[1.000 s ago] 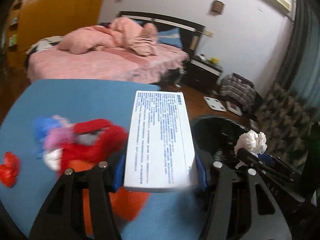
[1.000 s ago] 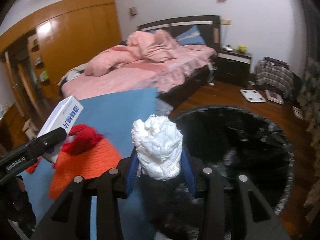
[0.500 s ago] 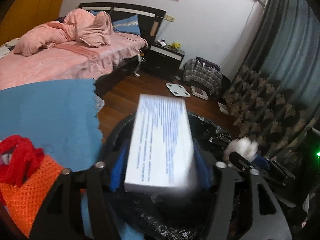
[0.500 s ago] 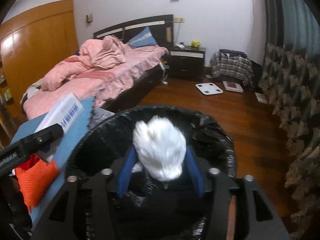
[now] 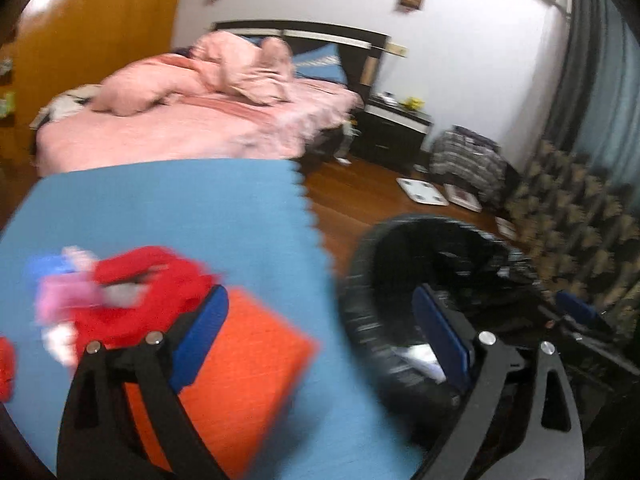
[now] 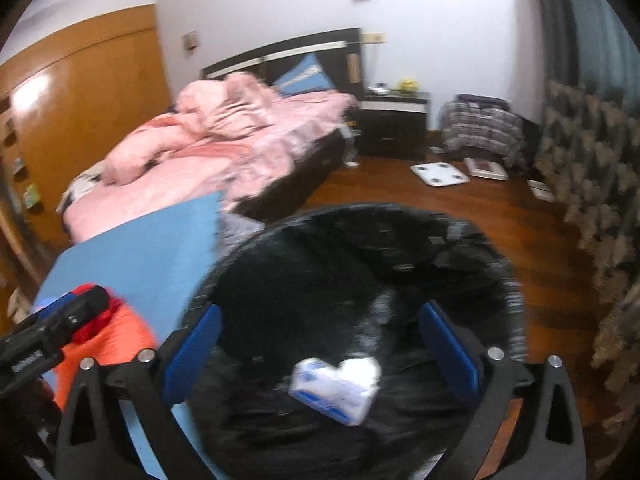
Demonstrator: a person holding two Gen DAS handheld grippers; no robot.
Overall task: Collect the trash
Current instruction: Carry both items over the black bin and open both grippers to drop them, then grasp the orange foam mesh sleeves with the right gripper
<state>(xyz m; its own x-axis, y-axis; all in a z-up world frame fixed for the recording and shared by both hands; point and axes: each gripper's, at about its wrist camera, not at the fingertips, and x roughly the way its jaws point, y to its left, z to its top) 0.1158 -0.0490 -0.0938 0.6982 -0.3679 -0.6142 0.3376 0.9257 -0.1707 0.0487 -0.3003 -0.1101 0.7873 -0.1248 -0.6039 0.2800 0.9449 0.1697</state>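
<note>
A black bin lined with a black bag (image 6: 508, 280) stands beside the blue mat; it also shows in the left wrist view (image 5: 360, 280). A white printed box (image 6: 328, 394) and a white crumpled tissue (image 6: 362, 368) lie inside it. My right gripper (image 6: 320, 344) is open and empty above the bin. My left gripper (image 5: 324, 328) is open and empty, over the mat's edge and the bin rim. A sliver of the white box (image 5: 420, 360) shows in the bin.
On the blue mat (image 5: 180, 208) lie an orange knitted piece (image 5: 248, 380), a red cloth (image 5: 148, 292) and pink and blue soft items (image 5: 60, 280). A pink bed (image 5: 200, 120), a nightstand (image 6: 394, 124) and a white scale (image 6: 438, 174) on the wooden floor stand beyond.
Both grippers opened over the bin: the left let go of the white box, the right let go of the tissue, and both now lie in the bin. The left gripper swung back toward the mat.
</note>
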